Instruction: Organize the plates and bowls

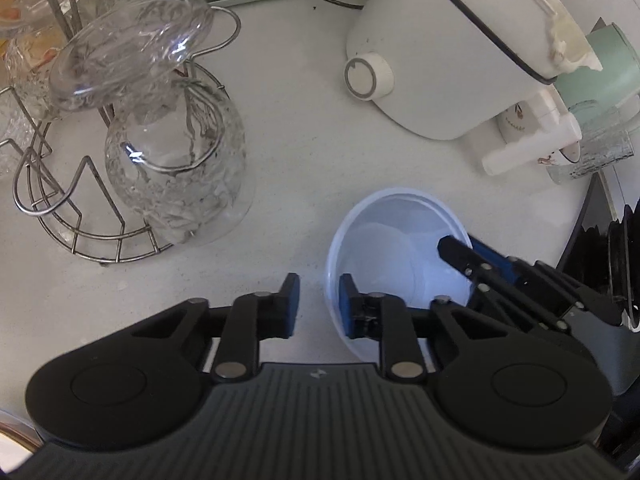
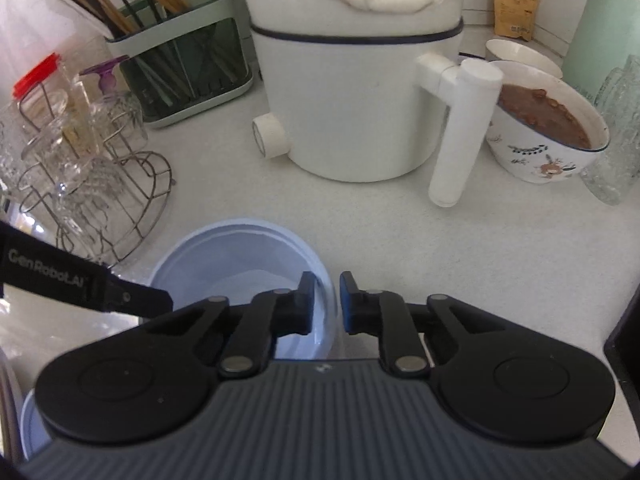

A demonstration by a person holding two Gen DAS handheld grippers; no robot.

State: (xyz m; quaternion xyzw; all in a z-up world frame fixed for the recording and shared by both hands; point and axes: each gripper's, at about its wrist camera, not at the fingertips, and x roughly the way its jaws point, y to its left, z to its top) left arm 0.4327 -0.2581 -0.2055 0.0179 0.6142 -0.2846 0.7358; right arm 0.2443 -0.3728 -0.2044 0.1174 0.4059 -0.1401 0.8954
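Observation:
A pale blue plastic bowl stands on the white counter; it also shows in the right wrist view. My left gripper straddles the bowl's left rim, one finger outside and one inside, with a gap to the wall. My right gripper straddles the bowl's right rim, jaws close around the wall; its fingers reach into the bowl from the right in the left wrist view. The left gripper's body shows at the left edge.
A white electric pot with a side handle stands behind the bowl. A wire rack with glasses is to the left. A floral bowl of brown food, a chopstick holder and a green jug stand further back.

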